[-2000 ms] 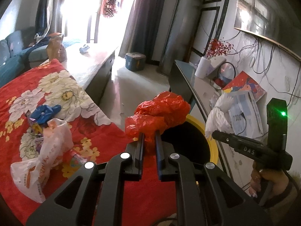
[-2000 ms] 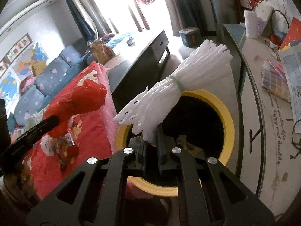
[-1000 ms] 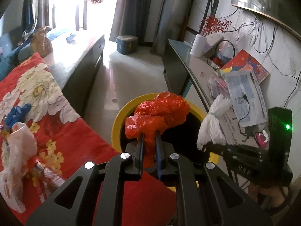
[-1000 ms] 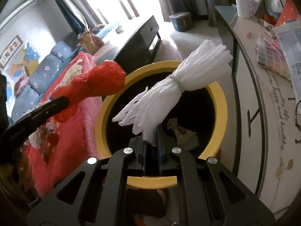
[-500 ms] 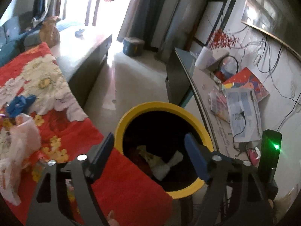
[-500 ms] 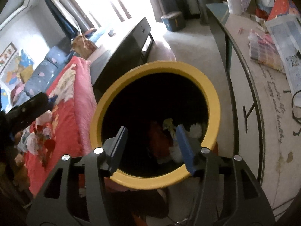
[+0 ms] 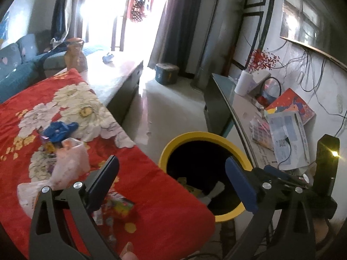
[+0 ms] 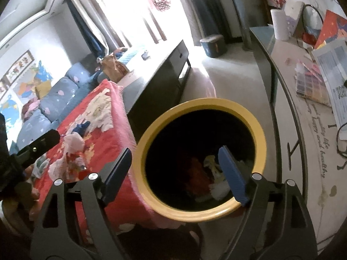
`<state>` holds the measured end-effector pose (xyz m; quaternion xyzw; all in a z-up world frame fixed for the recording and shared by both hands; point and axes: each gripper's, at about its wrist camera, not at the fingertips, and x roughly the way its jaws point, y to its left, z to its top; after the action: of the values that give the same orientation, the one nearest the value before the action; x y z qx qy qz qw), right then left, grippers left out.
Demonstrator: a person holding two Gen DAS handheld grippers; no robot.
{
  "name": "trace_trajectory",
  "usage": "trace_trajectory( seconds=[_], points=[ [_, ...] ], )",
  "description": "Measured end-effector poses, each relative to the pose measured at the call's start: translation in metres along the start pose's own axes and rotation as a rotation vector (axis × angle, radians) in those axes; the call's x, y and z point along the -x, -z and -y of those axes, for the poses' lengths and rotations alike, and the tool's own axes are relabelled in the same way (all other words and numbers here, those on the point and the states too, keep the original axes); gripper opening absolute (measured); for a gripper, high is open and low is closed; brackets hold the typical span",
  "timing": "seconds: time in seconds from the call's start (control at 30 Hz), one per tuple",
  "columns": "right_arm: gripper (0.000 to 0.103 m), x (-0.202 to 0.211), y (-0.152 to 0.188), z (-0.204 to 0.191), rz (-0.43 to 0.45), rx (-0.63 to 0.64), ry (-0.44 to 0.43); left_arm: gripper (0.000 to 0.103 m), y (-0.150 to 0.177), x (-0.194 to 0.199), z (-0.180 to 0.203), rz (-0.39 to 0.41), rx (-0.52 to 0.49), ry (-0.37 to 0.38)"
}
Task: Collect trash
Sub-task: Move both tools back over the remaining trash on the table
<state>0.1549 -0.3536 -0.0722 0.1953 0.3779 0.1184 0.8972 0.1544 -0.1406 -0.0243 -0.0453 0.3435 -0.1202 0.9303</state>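
Left wrist view showed the left claw (image 7: 171,182) spread wide and holding nothing, its fingers straddling the near edge of the red floral cloth (image 7: 151,197) and the yellow-rimmed bin (image 7: 229,216). The bin stood upright beside the cloth-covered table, its round mouth facing up. Inside it lay a white bundle (image 7: 213,191), its long axis slanting up to the right. On the cloth, a pale plastic bag (image 7: 67,169) lay crumpled, stretched from lower left to upper right, with a blue scrap (image 7: 59,130) just beyond it and colourful wrappers (image 7: 117,208) near the left finger.

In the right wrist view, the right claw (image 8: 176,171) was likewise spread wide and empty, hanging over the bin's (image 8: 261,143) mouth. Red trash (image 8: 198,175) and white trash (image 8: 219,189) rested at the bottom.
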Motion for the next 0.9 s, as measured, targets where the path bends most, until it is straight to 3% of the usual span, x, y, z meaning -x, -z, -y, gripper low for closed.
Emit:
trace_trajectory(
  seconds=[0.37, 0.47, 0.9],
  points=[
    [0.076, 0.002, 0.007, -0.038, -0.011, 0.081, -0.029, 0.096, 0.004, 0.024, -0.023, 0.049, 0.025, -0.05],
    [0.084, 0.005, 0.009, -0.05, -0.009, 0.106, -0.035, 0.096, 0.005, 0.03, -0.03, 0.059, 0.034, -0.062],
    [0.085, 0.005, 0.019, -0.083, -0.031, 0.178, -0.064, 0.096, 0.011, 0.051, -0.057, 0.093, 0.062, -0.105]
  ],
)
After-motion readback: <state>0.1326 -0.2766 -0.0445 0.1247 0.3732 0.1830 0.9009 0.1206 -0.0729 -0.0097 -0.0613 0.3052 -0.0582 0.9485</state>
